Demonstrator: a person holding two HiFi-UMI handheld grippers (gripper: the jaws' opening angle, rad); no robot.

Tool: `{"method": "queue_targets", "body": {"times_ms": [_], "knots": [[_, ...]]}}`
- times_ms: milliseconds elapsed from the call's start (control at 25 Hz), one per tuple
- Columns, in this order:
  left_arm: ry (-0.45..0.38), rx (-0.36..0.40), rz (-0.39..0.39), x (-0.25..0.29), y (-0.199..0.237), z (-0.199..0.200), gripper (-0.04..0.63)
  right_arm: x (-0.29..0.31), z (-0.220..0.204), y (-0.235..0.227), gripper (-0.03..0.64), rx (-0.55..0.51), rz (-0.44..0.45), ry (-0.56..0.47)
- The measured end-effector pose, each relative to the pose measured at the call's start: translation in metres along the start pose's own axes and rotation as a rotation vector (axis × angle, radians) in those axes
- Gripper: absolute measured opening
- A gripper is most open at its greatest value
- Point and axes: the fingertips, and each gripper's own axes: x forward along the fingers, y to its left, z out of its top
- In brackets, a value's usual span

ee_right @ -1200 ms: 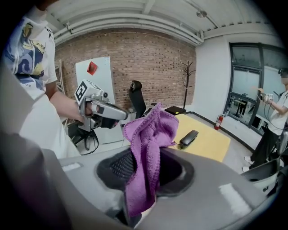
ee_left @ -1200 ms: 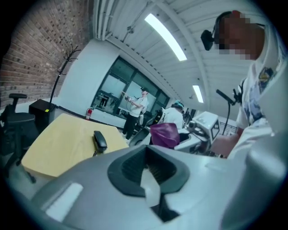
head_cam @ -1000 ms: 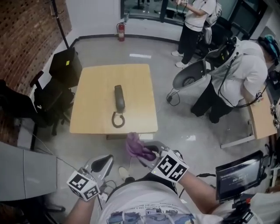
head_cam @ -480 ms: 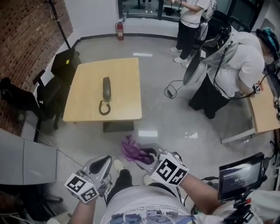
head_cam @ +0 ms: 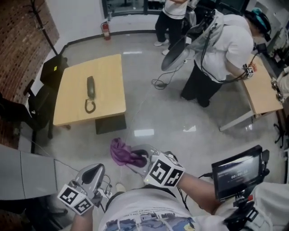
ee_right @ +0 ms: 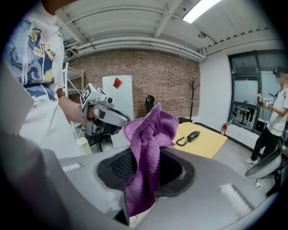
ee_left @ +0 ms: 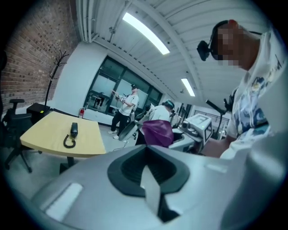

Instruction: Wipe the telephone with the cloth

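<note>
One wooden table point(head_cam: 110, 81), up left on the grey floor. Two bystanders: one person in a white top point(head_cam: 226, 45) bent beside a second desk point(head_cam: 264, 94), another person point(head_cam: 174, 13) at the top edge. One black chair point(head_cam: 38, 101) against the table's left side. One screen point(head_cam: 235, 173) low right.

Two grippers, both held close to the body and well apart from the table. The left gripper point(ee_left: 146, 168) has its jaws together with nothing between them. The right gripper point(ee_right: 144, 179) is clamped on the one purple cloth point(ee_right: 148, 143), whose bunched end sticks out past the tips.

One telephone point(head_cam: 90, 88) lies flat on the table, with its coiled cord looped at the near end. One fire extinguisher point(head_cam: 105, 30) is by the far wall.
</note>
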Motion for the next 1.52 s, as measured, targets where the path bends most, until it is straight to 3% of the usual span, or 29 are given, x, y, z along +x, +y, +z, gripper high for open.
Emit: {"method": "queue_targets", "body": {"times_ms": [280, 560, 800, 1520], "knots": [[-0.026, 0.016, -0.08, -0.036, -0.004, 0.011, 0.005, 0.007, 0.023, 0.039, 0.117, 0.007, -0.049, 0.024], [-0.023, -0.01, -0.071, -0.084, 0.014, -0.005, 0.005, 0.034, 0.039, 0.079, 0.117, 0.005, -0.043, 0.029], [-0.018, 0.032, -0.079, -0.109, 0.023, -0.01, 0.005, 0.056, 0.051, 0.101, 0.117, -0.001, -0.052, 0.029], [-0.019, 0.044, -0.126, -0.143, 0.03, -0.023, 0.003, 0.073, 0.063, 0.136, 0.117, -0.014, -0.084, 0.052]]}}
